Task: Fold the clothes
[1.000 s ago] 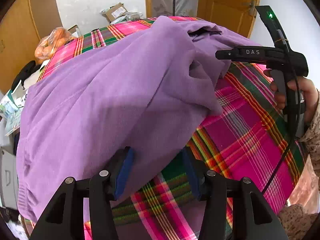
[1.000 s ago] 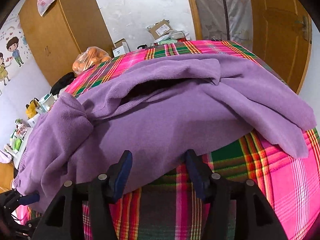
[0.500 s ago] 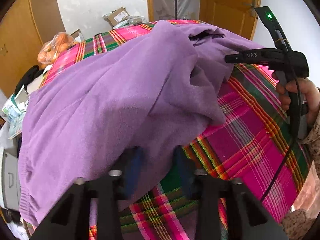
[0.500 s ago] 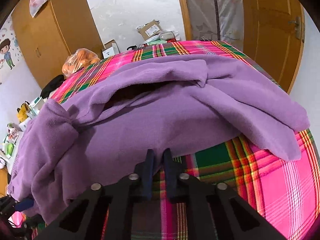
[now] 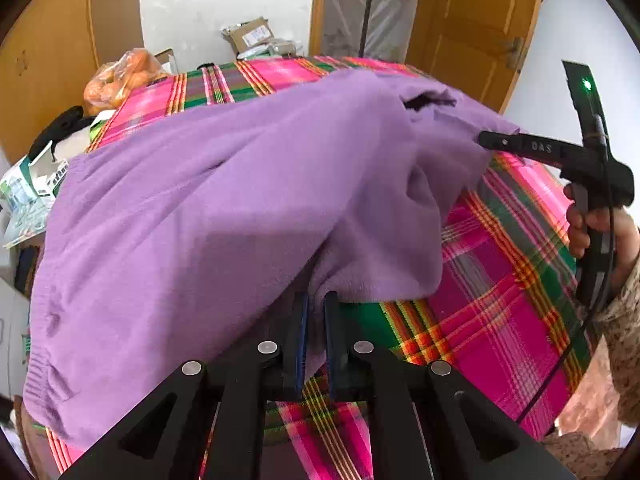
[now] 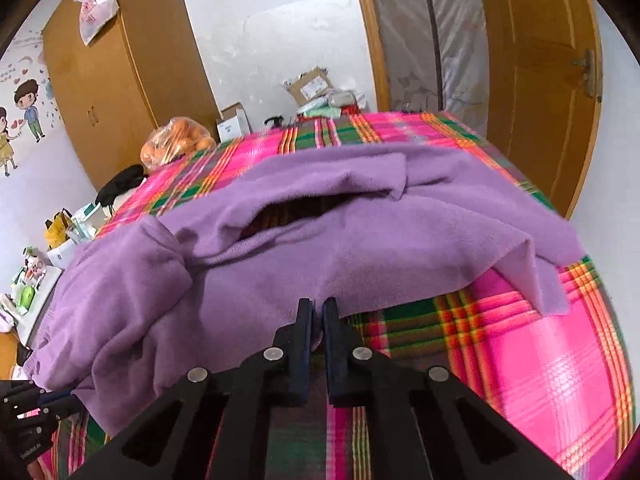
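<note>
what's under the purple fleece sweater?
The purple fleece sweater lies on a pink-and-green plaid blanket, which shows along its near edge, its right side and beyond it. Whatever lies beneath the sweater's middle is covered.

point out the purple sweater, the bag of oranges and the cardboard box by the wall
purple sweater (image 6: 400,248), right wrist view, on its flat middle panel below the dark opening
bag of oranges (image 6: 176,142), right wrist view, on the bag's bulging middle
cardboard box (image 5: 250,34), left wrist view, on its labelled top flap
</note>
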